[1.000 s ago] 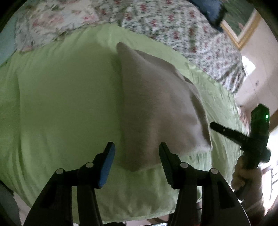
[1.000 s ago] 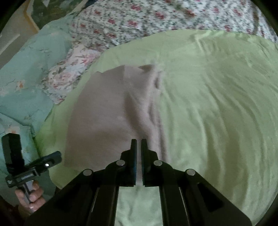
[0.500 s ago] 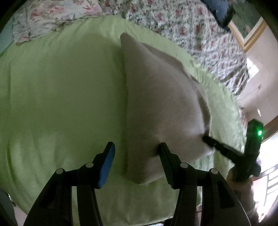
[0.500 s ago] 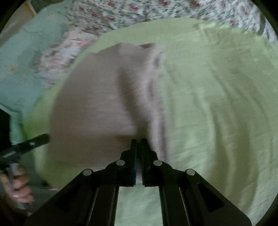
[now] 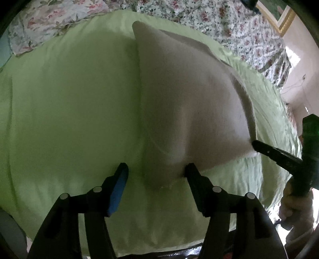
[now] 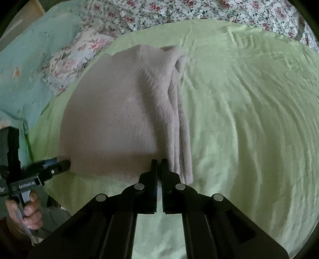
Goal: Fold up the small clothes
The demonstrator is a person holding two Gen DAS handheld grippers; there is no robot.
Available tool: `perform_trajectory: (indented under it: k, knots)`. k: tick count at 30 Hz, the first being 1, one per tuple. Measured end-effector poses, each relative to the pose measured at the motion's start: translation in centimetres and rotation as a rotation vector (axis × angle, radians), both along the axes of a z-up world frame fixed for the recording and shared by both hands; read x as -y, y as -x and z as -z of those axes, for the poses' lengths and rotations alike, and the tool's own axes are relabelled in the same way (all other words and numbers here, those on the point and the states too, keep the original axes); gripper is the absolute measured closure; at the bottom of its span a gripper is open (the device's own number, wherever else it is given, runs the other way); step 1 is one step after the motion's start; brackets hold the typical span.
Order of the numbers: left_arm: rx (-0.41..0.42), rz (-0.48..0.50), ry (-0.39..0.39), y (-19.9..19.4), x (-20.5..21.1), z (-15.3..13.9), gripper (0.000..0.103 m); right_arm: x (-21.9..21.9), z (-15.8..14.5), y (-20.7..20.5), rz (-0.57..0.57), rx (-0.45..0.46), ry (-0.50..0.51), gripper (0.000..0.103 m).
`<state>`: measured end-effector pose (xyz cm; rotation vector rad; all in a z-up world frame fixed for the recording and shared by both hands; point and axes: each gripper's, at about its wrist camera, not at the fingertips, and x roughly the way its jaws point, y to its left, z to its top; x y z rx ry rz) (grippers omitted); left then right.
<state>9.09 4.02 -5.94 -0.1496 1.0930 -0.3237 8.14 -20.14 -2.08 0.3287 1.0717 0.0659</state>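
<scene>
While the grey cloth [image 5: 191, 111] lies flat on the green sheet [image 5: 69, 119] of the bed, I have both grippers down at its near edge. My left gripper [image 5: 156, 172] stands spread, its jaws having just been opening; the near left corner of the cloth sits between them, and the right-hand finger [image 5: 192, 175] looks to touch the fabric, but nothing is pinched. My right gripper [image 6: 159, 165] is clenched, its tips at the cloth's near right edge beside the bunched folds [image 6: 177, 123]. I cannot tell whether a thin layer is caught between them.

To do this step well, I judge that the left jaws should slide low along the sheet so 1 finger goes under the corner and the other over it, then close on the cloth alone, without snagging the sheet. Both corners should then rise together and level, so the fold line runs straight and the far edge stays put. The rumpled strip on the right could drag and skew the fold, so I would smooth it first.

As for the surface, the sheet is soft and rippled, more so on the right. Beyond it lies a floral quilt [image 6: 179, 14], with a pale blue-green cover [image 6: 30, 59] to the left. A gold picture frame [image 5: 283, 22] and a bright window [image 5: 295, 57] show at the room's edge.
</scene>
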Motion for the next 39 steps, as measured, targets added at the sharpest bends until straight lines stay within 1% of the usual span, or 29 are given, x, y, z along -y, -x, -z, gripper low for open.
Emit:
perform_trajectory:
  k: [5, 9, 11, 12, 13, 15, 16, 17, 20, 22, 24, 27, 28, 30, 31, 32, 34, 37, 39]
  knots:
    - [0.019, 0.014, -0.047, 1.5, -0.1, -0.7, 0.042, 0.0, -0.9, 1.8, 0.018, -0.011, 0.000, 0.099]
    - [0.046, 0.020, -0.042, 2.7, -0.9, -2.0, 0.041, 0.2, -2.2, 3.3, 0.029, 0.008, 0.003, 0.097]
    - [0.062, 0.018, -0.044, 3.4, -1.3, -2.8, 0.037, 0.1, -2.9, 3.9, 0.036, 0.019, -0.002, 0.094]
    - [0.070, 0.017, -0.047, 3.7, -1.4, -3.2, 0.035, 0.0, -3.3, 4.3, 0.039, 0.024, -0.005, 0.085]
    - [0.083, 0.017, -0.052, 4.1, -1.4, -3.7, 0.031, -0.1, -3.5, 4.6, 0.042, 0.029, -0.009, 0.069]
    - [0.105, 0.020, -0.068, 4.9, -1.3, -4.4, 0.025, -0.4, -4.1, 5.3, 0.039, 0.042, -0.010, 0.055]
    - [0.112, 0.022, -0.077, 5.0, -1.3, -4.6, 0.021, -0.7, -4.4, 5.7, 0.033, 0.047, -0.005, 0.054]
    - [0.124, 0.020, -0.100, 5.6, -1.3, -5.0, 0.018, -1.0, -4.4, 6.0, 0.032, 0.047, -0.004, 0.054]
    - [0.142, 0.016, -0.146, 6.4, -1.4, -5.7, 0.015, -1.5, -4.5, 6.9, 0.011, 0.034, -0.018, 0.042]
    - [0.152, 0.017, -0.166, 6.8, -1.4, -6.1, 0.014, -1.8, -4.6, 7.4, -0.002, 0.030, -0.017, 0.032]
    - [0.161, 0.017, -0.183, 7.0, -1.6, -6.2, 0.014, -1.8, -4.8, 7.8, -0.014, 0.026, -0.022, 0.026]
    - [0.155, 0.040, -0.222, 7.4, -1.1, -6.6, 0.014, -1.7, -5.3, 8.3, -0.030, 0.026, -0.037, 0.018]
    - [0.164, 0.049, -0.241, 7.8, -1.0, -7.0, 0.013, -1.7, -5.6, 8.5, -0.037, 0.029, -0.039, 0.015]
    - [0.178, 0.064, -0.260, 8.2, -0.8, -7.6, 0.012, -1.7, -6.5, 9.0, -0.050, 0.040, -0.032, 0.012]
    - [0.195, 0.075, -0.267, 8.7, -0.7, -8.2, 0.007, -1.8, -7.0, 9.2, -0.054, 0.046, -0.027, 0.010]
    - [0.209, 0.081, -0.269, 9.1, -0.7, -8.6, 0.000, -1.8, -7.6, 9.5, -0.062, 0.058, -0.020, 0.009]
    - [0.220, 0.091, -0.269, 9.3, -0.4, -9.0, 0.001, -1.8, -8.4, 9.8, -0.075, 0.080, -0.008, 0.002]
    - [0.215, 0.089, -0.277, 8.9, -0.3, -8.7, 0.001, -2.3, -8.9, 10.1, -0.098, 0.101, 0.027, 0.001]
    - [0.199, 0.075, -0.299, 8.4, 0.0, -8.0, 0.001, -2.6, -8.4, 9.8, -0.107, 0.090, 0.044, 0.001]
